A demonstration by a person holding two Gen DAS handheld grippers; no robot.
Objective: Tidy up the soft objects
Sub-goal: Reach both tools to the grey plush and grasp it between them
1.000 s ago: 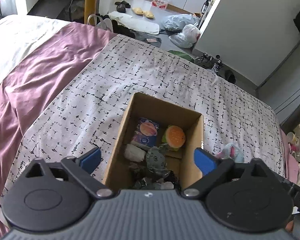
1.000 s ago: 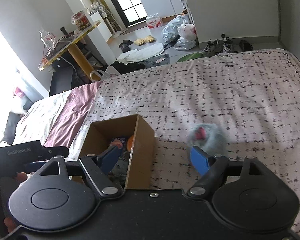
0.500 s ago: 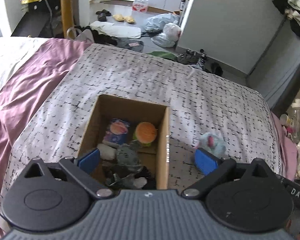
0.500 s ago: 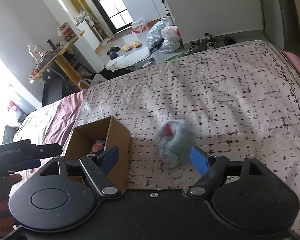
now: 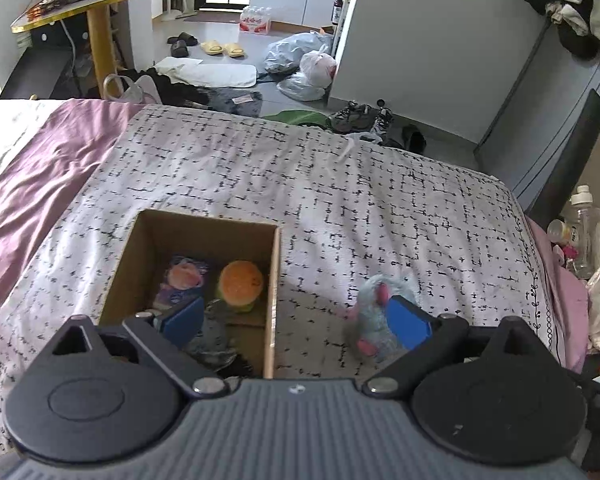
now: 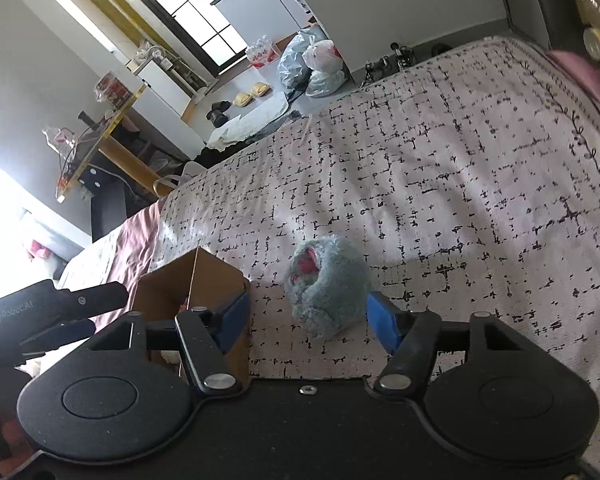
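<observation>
An open cardboard box (image 5: 274,280) stands on the patterned bedspread and holds several soft toys, among them a plush burger (image 5: 240,285) and a small pouch (image 5: 182,282). A fluffy blue-grey plush with pink parts (image 5: 374,326) lies on the bedspread right of the box. In the right wrist view the plush (image 6: 326,286) lies between the open fingers of my right gripper (image 6: 308,322), and the box (image 6: 196,280) is at its left. My left gripper (image 5: 296,318) is open and empty, above the box's right wall.
A purple sheet (image 5: 40,168) covers the bed's left side. The bed's far edge drops to a floor with bags (image 5: 304,64), shoes and slippers. Bottles (image 5: 580,232) stand by the bed's right edge. A yellow-edged table (image 5: 88,4) is at far left.
Both grippers have swung right. The box has slid left in both views, and the blue-grey plush now lies centred between the right gripper's open fingers. Nothing was grasped.
</observation>
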